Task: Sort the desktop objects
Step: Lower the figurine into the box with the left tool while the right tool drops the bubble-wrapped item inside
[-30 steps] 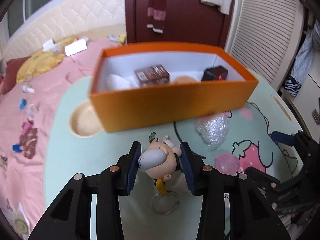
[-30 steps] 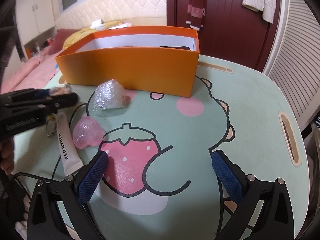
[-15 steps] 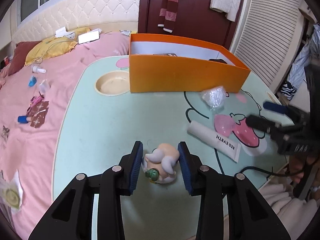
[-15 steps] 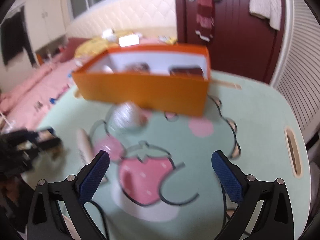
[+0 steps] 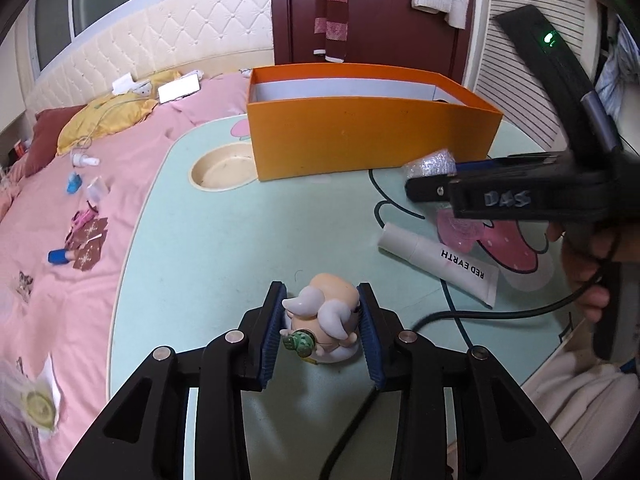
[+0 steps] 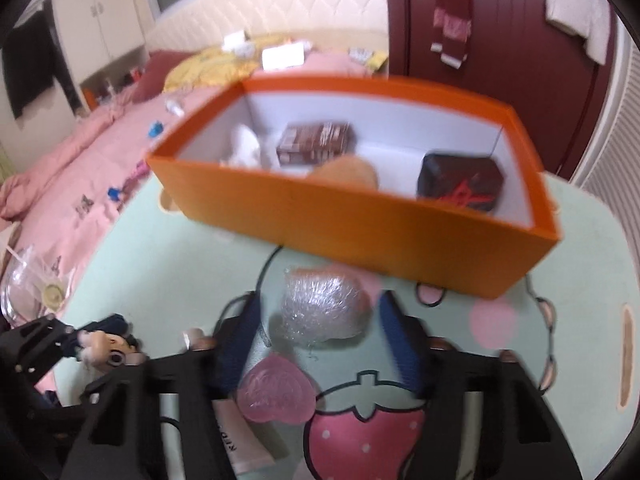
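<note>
My left gripper point(image 5: 320, 296) is shut on a small doll figurine point(image 5: 322, 316) with a grey-white head, near the table's front. The same doll point(image 6: 104, 352) shows at the far left of the right wrist view. The orange box point(image 5: 360, 136) stands at the back of the table. My right gripper point(image 6: 320, 300) is open but narrowed, and its fingers straddle a plastic-wrapped ball point(image 6: 324, 308) in front of the box. A small gap shows on the ball's left side. A pink heart-shaped piece point(image 6: 276, 396) and a white tube point(image 5: 440, 264) lie nearby.
The orange box point(image 6: 360, 216) holds a brown carton point(image 6: 316, 148), a black case point(image 6: 460, 184), a tan round thing point(image 6: 348, 172) and something white point(image 6: 244, 148). A round recess point(image 5: 222, 170) sits left of the box. A pink bed point(image 5: 60, 240) with small items lies left. A hand point(image 5: 588, 264) holds the right gripper.
My left gripper, still holding the doll, has drawn back from the box toward the table's front. My right gripper has moved forward over the wrapped ball and its fingers have come closer together.
</note>
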A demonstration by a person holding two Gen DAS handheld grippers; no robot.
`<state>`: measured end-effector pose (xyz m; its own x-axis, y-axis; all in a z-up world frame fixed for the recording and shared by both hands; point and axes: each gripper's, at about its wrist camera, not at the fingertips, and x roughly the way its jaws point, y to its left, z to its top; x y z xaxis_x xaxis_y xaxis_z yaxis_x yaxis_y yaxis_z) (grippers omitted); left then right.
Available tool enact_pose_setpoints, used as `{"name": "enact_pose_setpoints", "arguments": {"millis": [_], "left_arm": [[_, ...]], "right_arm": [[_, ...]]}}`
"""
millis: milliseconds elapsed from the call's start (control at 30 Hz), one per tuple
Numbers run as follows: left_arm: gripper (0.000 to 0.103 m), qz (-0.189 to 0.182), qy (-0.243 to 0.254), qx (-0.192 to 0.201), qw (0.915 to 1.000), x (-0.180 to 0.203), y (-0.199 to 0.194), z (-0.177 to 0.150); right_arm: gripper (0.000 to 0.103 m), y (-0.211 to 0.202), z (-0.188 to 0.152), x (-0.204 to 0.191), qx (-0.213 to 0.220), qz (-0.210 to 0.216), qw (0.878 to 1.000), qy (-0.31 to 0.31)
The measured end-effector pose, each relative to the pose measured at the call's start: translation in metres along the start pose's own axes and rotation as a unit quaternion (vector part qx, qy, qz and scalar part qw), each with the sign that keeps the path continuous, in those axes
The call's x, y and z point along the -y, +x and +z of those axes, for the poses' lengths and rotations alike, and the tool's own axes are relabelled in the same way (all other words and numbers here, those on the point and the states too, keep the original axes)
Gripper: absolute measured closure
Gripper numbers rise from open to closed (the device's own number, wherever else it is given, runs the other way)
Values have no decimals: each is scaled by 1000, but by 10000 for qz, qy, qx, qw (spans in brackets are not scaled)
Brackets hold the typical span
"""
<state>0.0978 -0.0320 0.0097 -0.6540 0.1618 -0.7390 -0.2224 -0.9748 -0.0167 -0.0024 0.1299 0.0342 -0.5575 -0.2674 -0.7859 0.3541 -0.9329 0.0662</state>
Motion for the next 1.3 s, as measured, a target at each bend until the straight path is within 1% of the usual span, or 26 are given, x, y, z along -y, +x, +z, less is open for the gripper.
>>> {"name": "enact_pose_setpoints", "arguments": {"millis": [33, 100, 167, 300, 400, 600, 833, 933, 1033, 1167, 1300], "left_arm": [[66, -44, -42, -10, 10000, -1, 0, 0], [66, -168, -172, -37, 9997, -5, -1, 1], [66, -278, -321, -40, 9991, -10, -2, 3], [66, -301, -385, 70, 9988, -10, -9, 6], [66, -313, -394, 172, 9986, -9, -16, 10], [66, -327, -407, 368, 9980, -10, -28, 22], [66, -469, -303, 774, 9954, -8, -46, 57], [66, -533, -254, 953, 9937, -7, -54, 72], [66, -562, -105, 1165, 9915, -2, -56, 95], [66, -580, 26, 1301, 9898, 6, -45, 123], [66, -651, 43, 1173, 9910, 10, -20, 139]], "right_arm": [[68, -2, -1, -1, 72, -49, 10000, -39], [68, -8, -2, 0, 104, 103, 9999, 25], [68, -18, -2, 3, 268, 270, 9992, 124], [68, -41, 0, 6, 574, 208, 9981, 72], [68, -49, -2, 13, 632, 308, 9973, 234], [68, -58, -4, 28, 692, 353, 9960, 443], [68, -72, -1, 38, 866, 423, 9937, 563], [68, -75, 6, 40, 965, 455, 9927, 556], [68, -78, 14, 42, 1062, 479, 9917, 544], [68, -81, 24, 45, 1191, 512, 9902, 529], [68, -71, 36, 48, 1200, 467, 9904, 497]]}}
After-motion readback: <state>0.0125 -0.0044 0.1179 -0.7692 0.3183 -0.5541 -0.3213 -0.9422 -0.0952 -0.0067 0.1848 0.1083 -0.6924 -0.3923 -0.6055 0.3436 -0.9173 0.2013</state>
